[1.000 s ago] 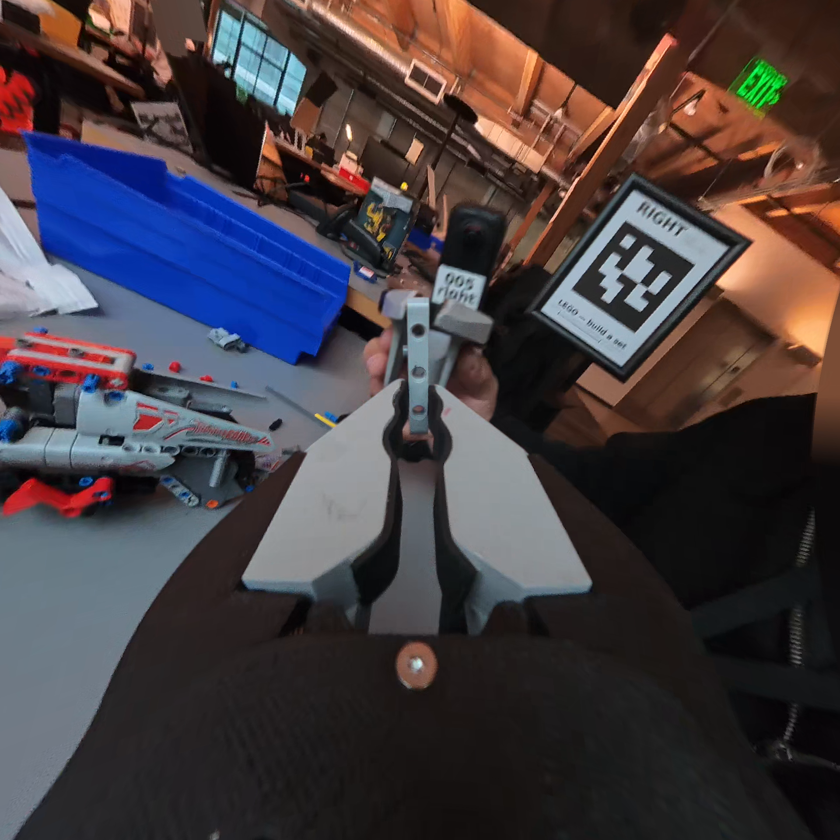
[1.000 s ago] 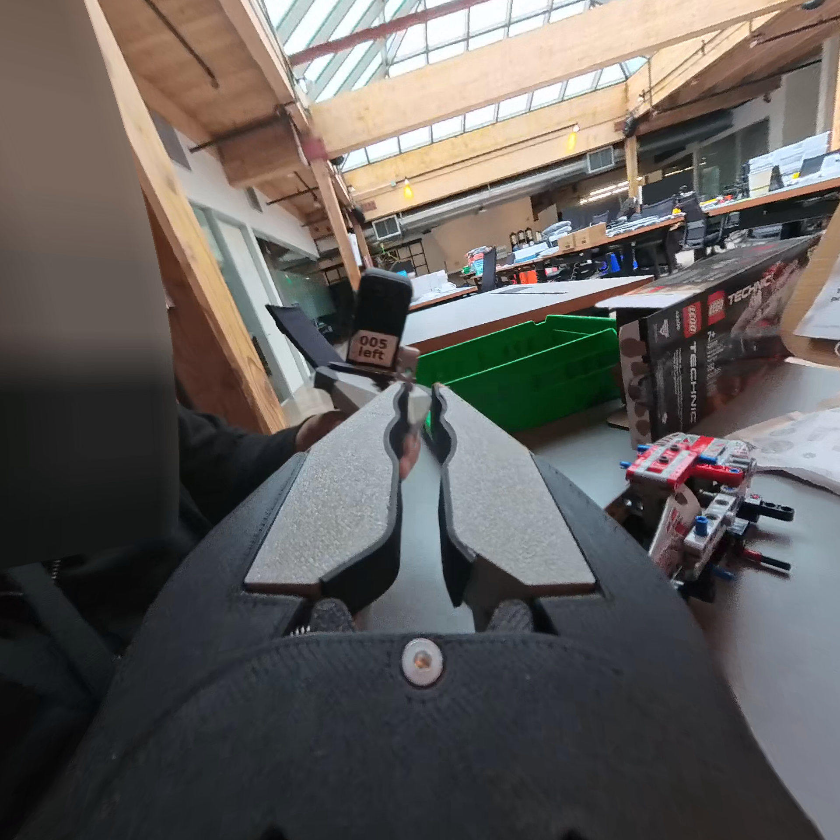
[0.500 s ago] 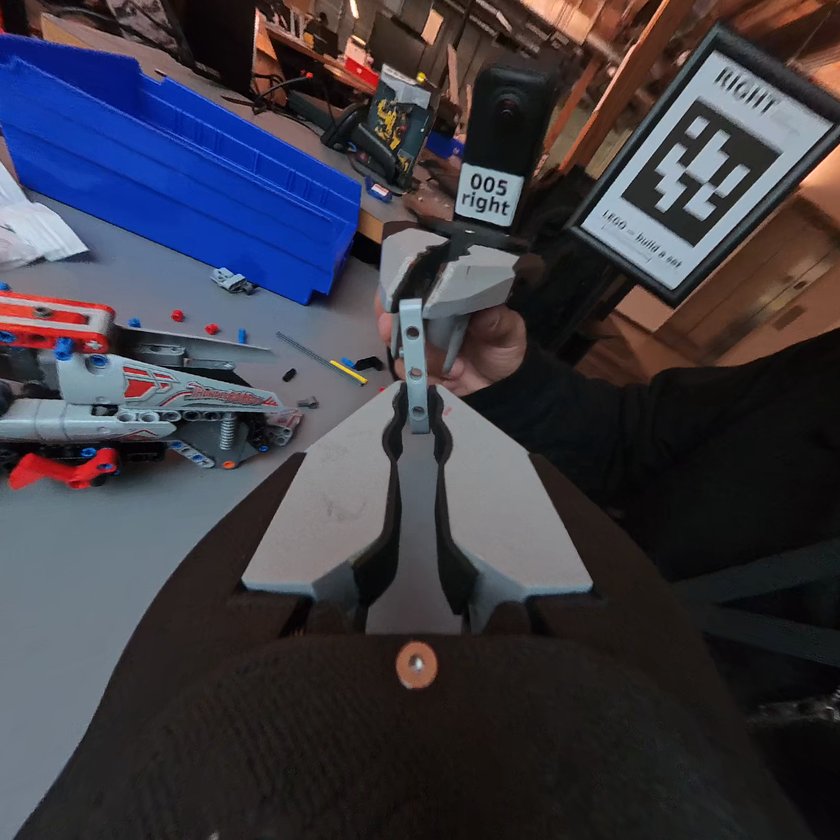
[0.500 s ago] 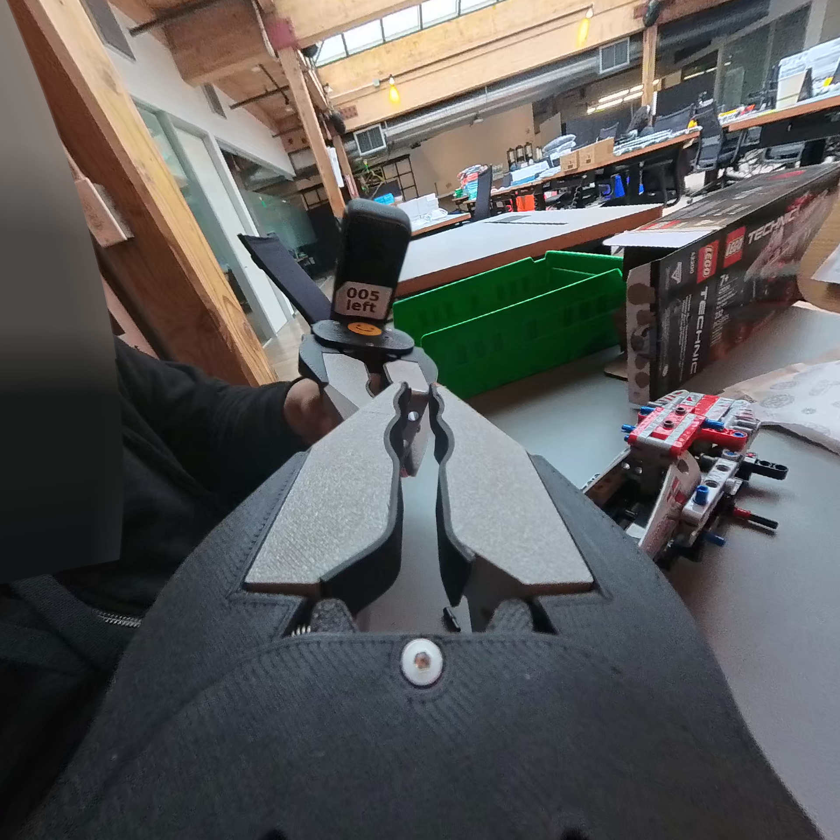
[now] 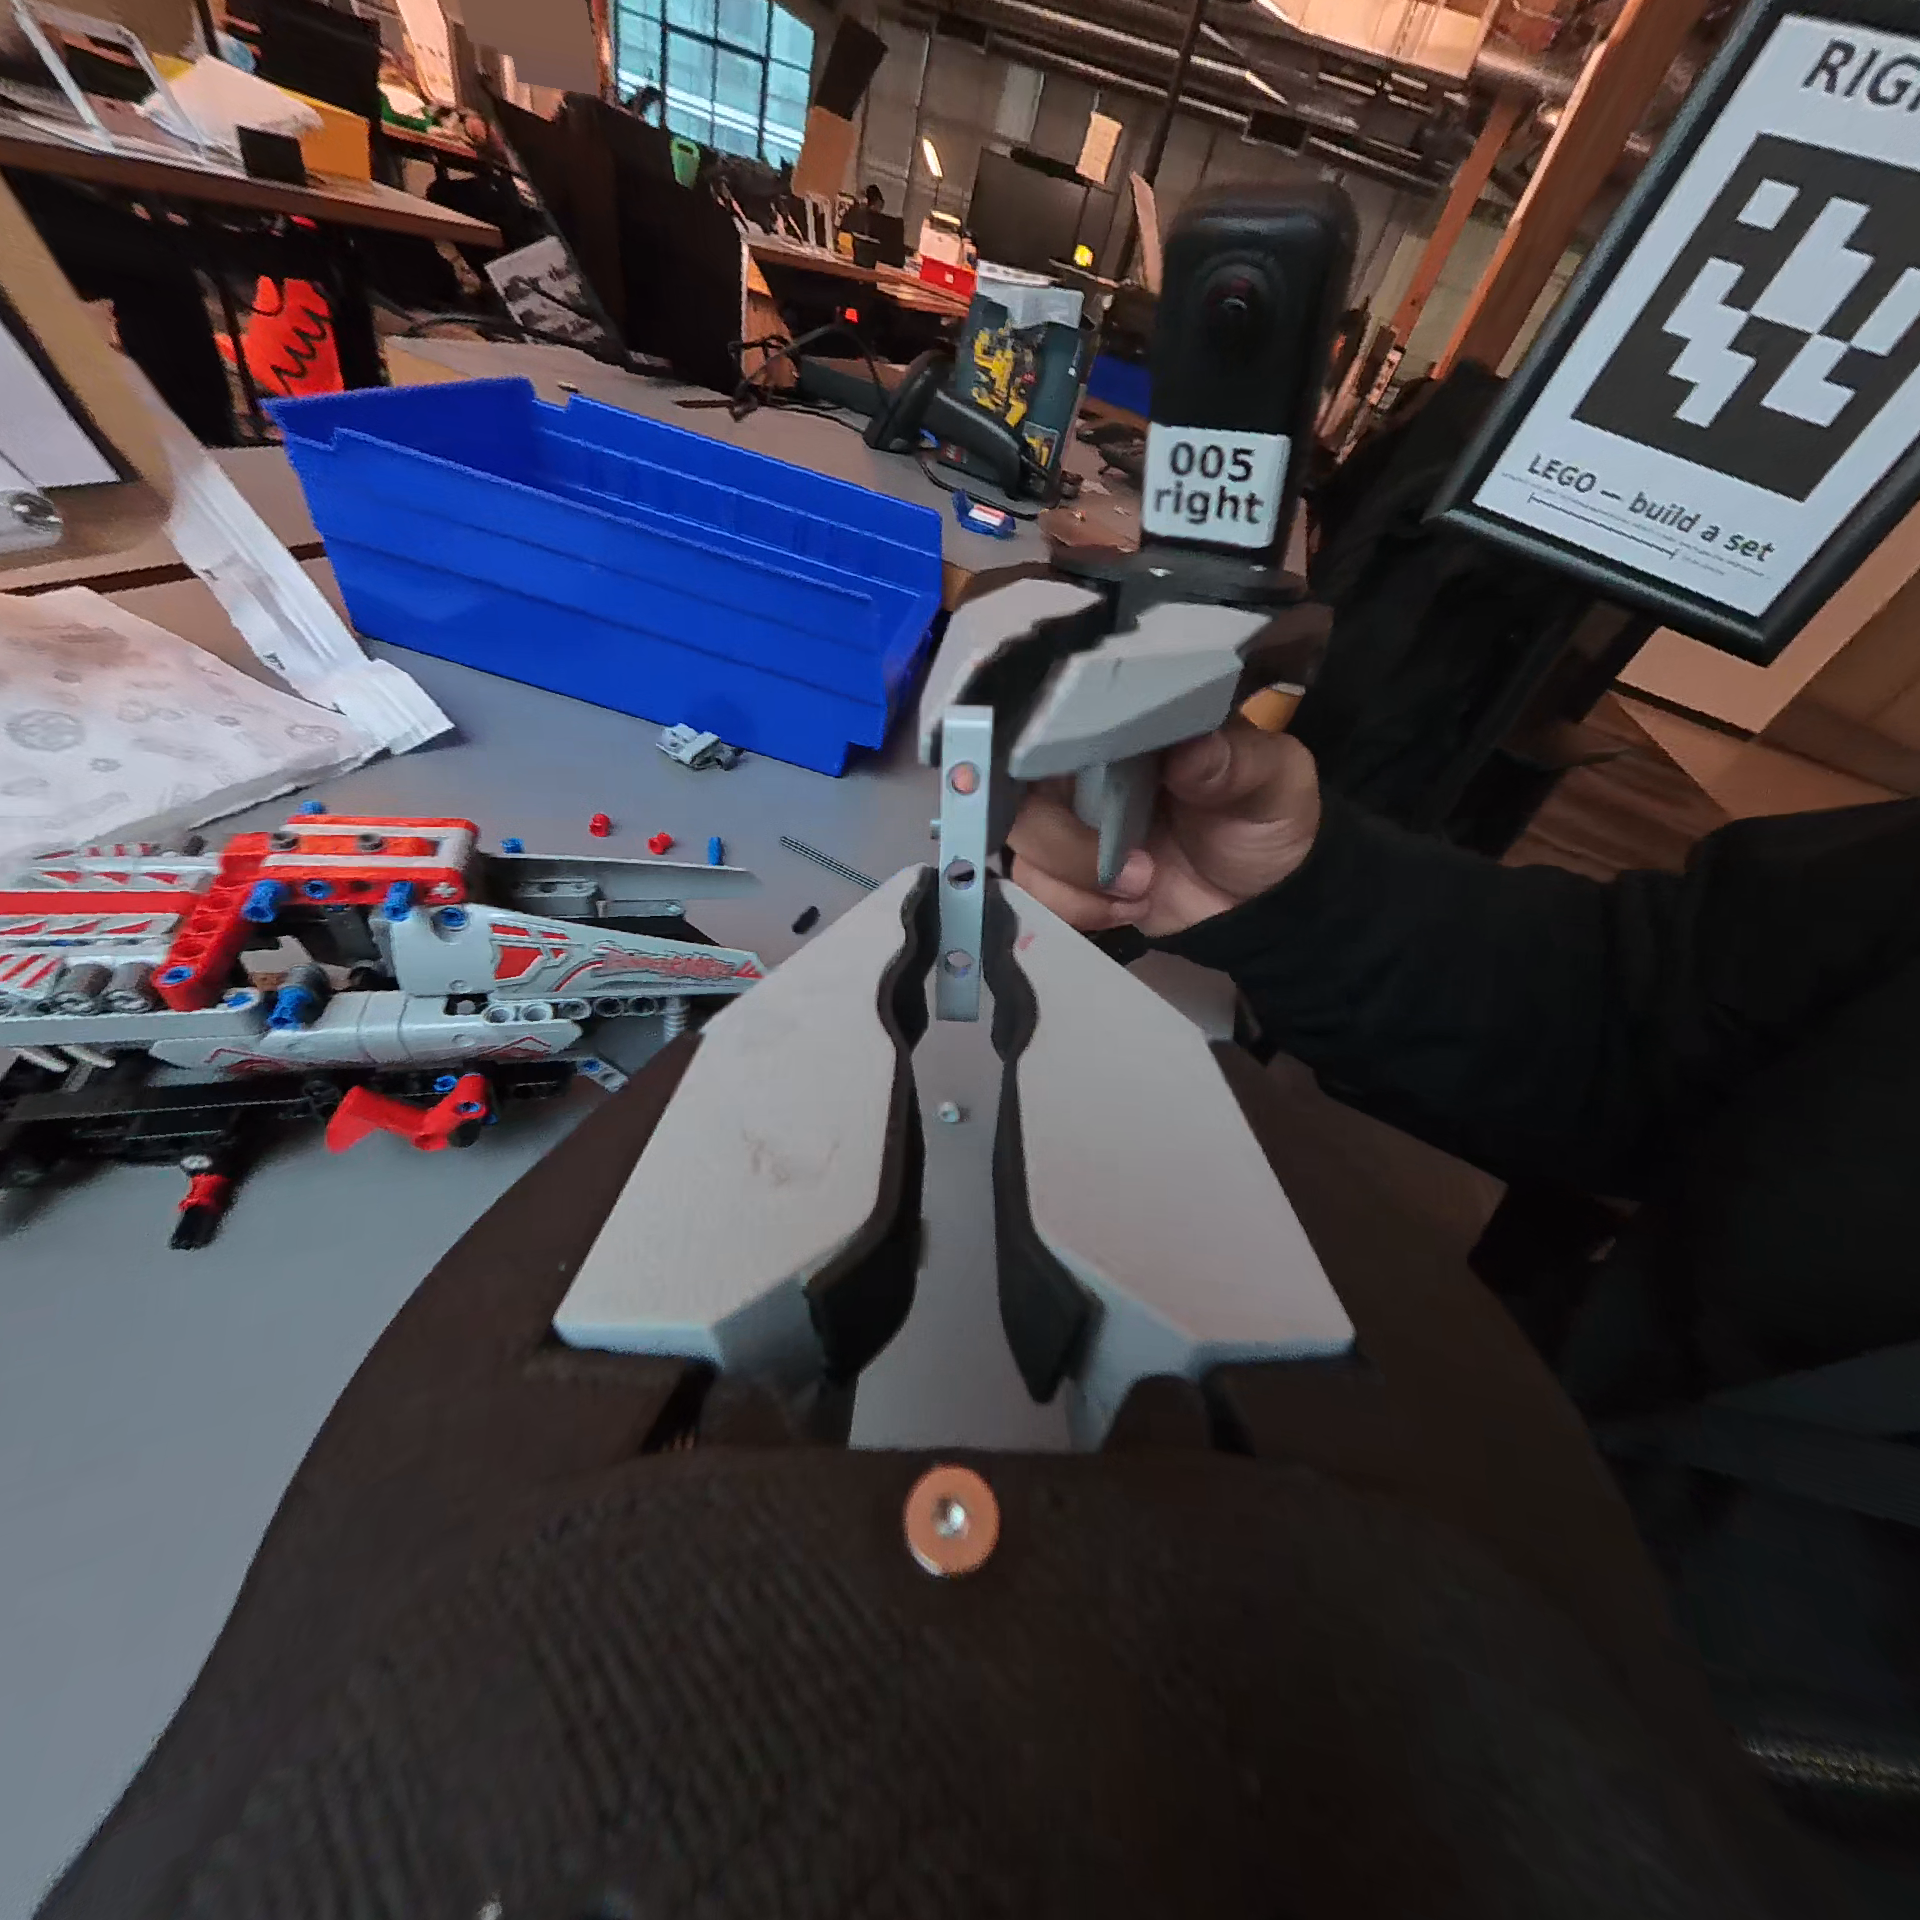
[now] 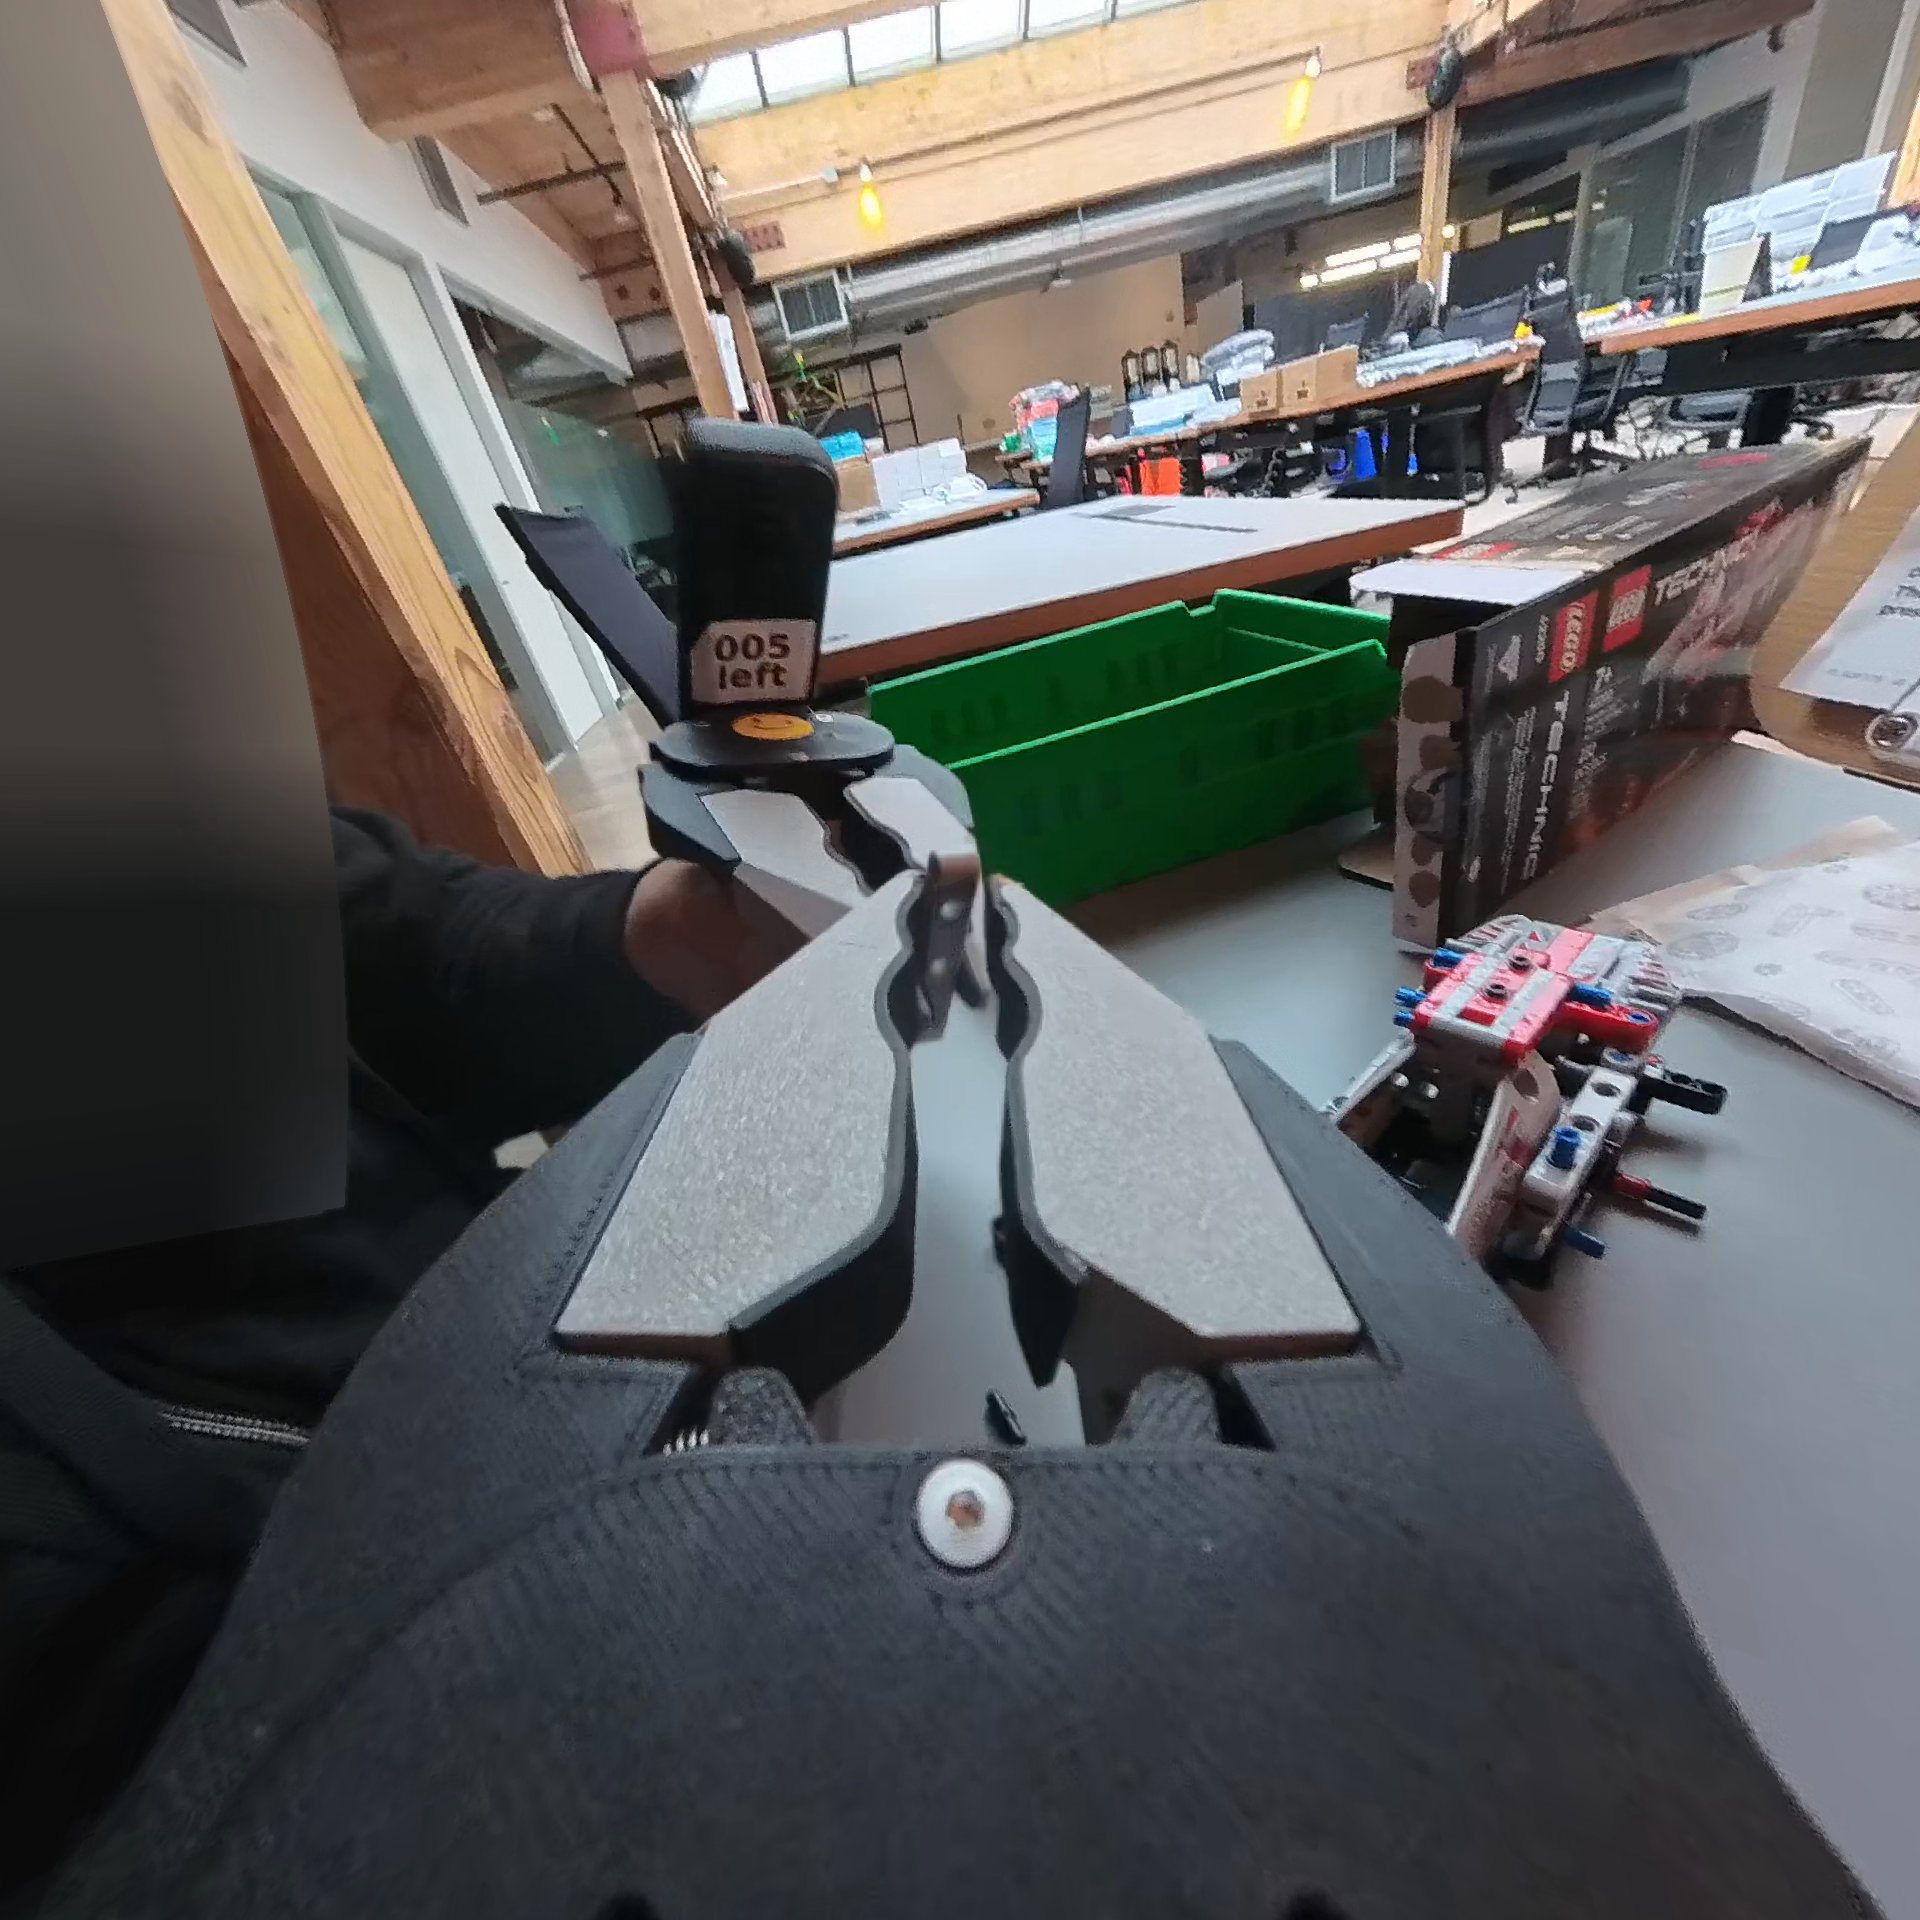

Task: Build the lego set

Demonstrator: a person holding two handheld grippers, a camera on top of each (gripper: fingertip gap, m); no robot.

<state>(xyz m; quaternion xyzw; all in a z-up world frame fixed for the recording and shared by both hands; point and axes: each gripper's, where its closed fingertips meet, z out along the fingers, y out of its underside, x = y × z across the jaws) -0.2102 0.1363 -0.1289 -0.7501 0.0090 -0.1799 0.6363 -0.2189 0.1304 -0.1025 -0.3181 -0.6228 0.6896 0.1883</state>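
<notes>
Left wrist view: left tool (image 5: 958, 935) closed on the lower end of a grey beam (image 5: 962, 862), which stands upright between its tips; the beam's upper end sits at the tips of the right tool (image 5: 987, 717), held by a hand (image 5: 1174, 831) in a black sleeve; whether that tool clamps the beam cannot be told here; a red, white and grey model (image 5: 312, 977) lies on the grey desk (image 5: 156, 1403) to the left; small red and blue pins (image 5: 657, 840) lie loose beyond it; a blue bin (image 5: 623, 561) stands behind; printed paper (image 5: 135, 717) at far left; a framed marker card (image 5: 1745, 312) at upper right

Right wrist view: right tool (image 6: 956, 966) nearly closed, the beam (image 6: 951, 935) between its tips, contact unclear; the left tool (image 6: 935, 842) meets the beam from the far side; the model (image 6: 1507, 1060) rests on the desk (image 6: 1714, 1403) to the right; a green bin (image 6: 1143, 748) and a dark box (image 6: 1621, 707) stand behind it
</notes>
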